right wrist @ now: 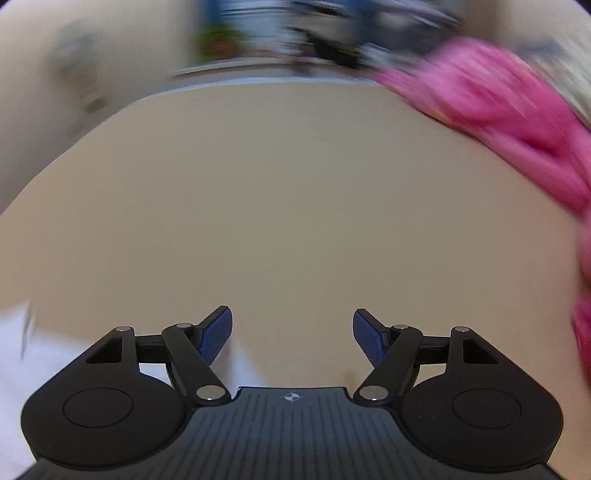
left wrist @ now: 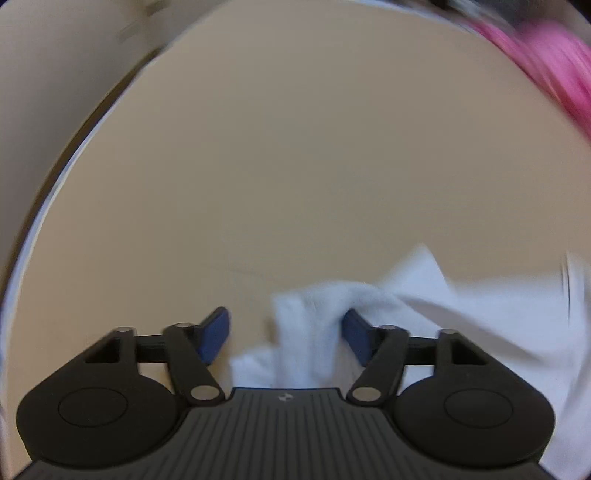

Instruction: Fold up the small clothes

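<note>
A small white garment [left wrist: 461, 314] lies crumpled on the tan table [left wrist: 295, 166], filling the lower right of the left wrist view. My left gripper [left wrist: 286, 334] is open; a bunched white fold rises between its blue pads, against the right pad [left wrist: 356, 334] and clear of the left one. In the right wrist view the same white garment [right wrist: 44, 362] shows at the lower left, running under the left finger. My right gripper [right wrist: 291, 336] stands open over bare table with nothing between its pads.
A pink garment [right wrist: 498, 110] lies heaped at the far right of the table; it also shows blurred as a pink garment [left wrist: 546, 62] at the top right. Blurred clutter [right wrist: 295, 33] stands beyond the table's far edge.
</note>
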The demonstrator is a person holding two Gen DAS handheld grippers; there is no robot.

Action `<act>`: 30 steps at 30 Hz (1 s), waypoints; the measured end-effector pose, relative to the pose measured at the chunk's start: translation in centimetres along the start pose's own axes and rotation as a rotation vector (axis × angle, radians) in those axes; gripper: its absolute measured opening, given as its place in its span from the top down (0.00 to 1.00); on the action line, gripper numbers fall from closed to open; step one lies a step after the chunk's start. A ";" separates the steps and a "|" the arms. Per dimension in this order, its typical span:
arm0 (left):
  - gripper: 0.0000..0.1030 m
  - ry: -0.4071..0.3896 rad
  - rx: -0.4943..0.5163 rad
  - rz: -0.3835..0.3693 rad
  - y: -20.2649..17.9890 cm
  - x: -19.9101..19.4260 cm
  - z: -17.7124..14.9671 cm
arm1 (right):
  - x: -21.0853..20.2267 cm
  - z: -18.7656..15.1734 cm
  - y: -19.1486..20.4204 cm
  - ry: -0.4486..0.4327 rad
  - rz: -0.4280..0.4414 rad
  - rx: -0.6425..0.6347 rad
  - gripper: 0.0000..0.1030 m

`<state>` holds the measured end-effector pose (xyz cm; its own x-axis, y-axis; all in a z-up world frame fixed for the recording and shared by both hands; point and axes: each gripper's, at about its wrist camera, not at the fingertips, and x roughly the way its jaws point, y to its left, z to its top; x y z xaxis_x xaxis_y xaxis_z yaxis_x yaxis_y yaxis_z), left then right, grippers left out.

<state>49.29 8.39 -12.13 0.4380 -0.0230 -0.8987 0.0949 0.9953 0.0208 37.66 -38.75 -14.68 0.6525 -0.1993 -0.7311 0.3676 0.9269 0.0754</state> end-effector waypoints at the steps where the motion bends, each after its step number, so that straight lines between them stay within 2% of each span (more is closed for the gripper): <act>1: 0.27 -0.003 -0.086 0.015 1.2 0.2 0.5 | 0.3 0.2 -0.6 0.009 -0.013 0.050 0.28; 3: 0.27 -0.014 -0.155 0.042 3.0 0.1 0.7 | 0.5 0.1 -1.8 0.020 -0.009 0.110 0.28; 5: 0.27 -0.026 -0.150 0.025 4.2 -0.3 0.2 | -0.6 -0.8 -2.8 0.000 0.029 0.102 0.28; 8: 0.26 -0.029 -0.109 -0.062 5.2 -1.0 -1.2 | -2.1 -2.4 -3.7 -0.027 0.099 0.063 0.28; 11: 0.26 -0.022 -0.065 -0.156 5.2 -1.5 -2.5 | -2.1 -3.3 -4.2 -0.009 0.181 0.035 0.28; 13: 0.24 -0.011 -0.045 -0.210 4.0 -1.2 -3.0 | -1.1 -2.7 -4.0 0.012 0.211 0.028 0.28; 16: 0.23 0.018 -0.010 -0.242 1.7 0.0 -2.9 | 0.1 -2.3 -2.9 0.059 0.233 0.044 0.29; 17: 0.25 0.024 -0.004 -0.247 1.0 0.4 -2.9 | 0.5 -2.5 -2.3 0.075 0.236 0.056 0.33; 18: 0.43 0.017 0.002 -0.235 0.8 1.1 -2.6 | 1.0 -2.4 -2.0 0.080 0.233 0.060 0.60; 19: 0.77 0.001 0.014 -0.193 0.4 1.4 -2.0 | 0.8 -2.4 -1.4 0.067 0.220 0.053 0.81; 20: 0.89 -0.023 0.016 -0.154 0.0 1.1 -1.9 | 0.4 -2.3 -1.0 0.049 0.201 0.049 0.93; 21: 0.93 -0.049 0.004 -0.139 0.2 0.7 -2.3 | -0.2 -2.4 -0.8 0.025 0.196 0.053 0.93; 23: 0.93 -0.098 -0.022 -0.156 0.9 -0.5 -2.3 | -1.9 -2.5 -0.9 -0.045 0.205 0.070 0.93; 26: 0.93 -0.136 -0.067 -0.148 2.2 -1.2 -2.5 | -2.5 -2.1 -2.4 -0.070 0.172 0.161 0.94; 28: 0.93 -0.096 -0.090 -0.119 2.7 0.3 -2.3 | -1.4 -2.0 -2.7 -0.049 0.112 0.181 0.94; 30: 0.89 -0.036 -0.097 -0.088 3.2 2.0 -2.2 | 0.7 -2.4 -2.6 0.024 0.078 0.193 0.93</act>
<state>48.50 11.70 -14.87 0.4638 -0.1120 -0.8788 0.0485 0.9937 -0.1010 35.59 -40.52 -16.98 0.6687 -0.1196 -0.7338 0.4382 0.8608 0.2590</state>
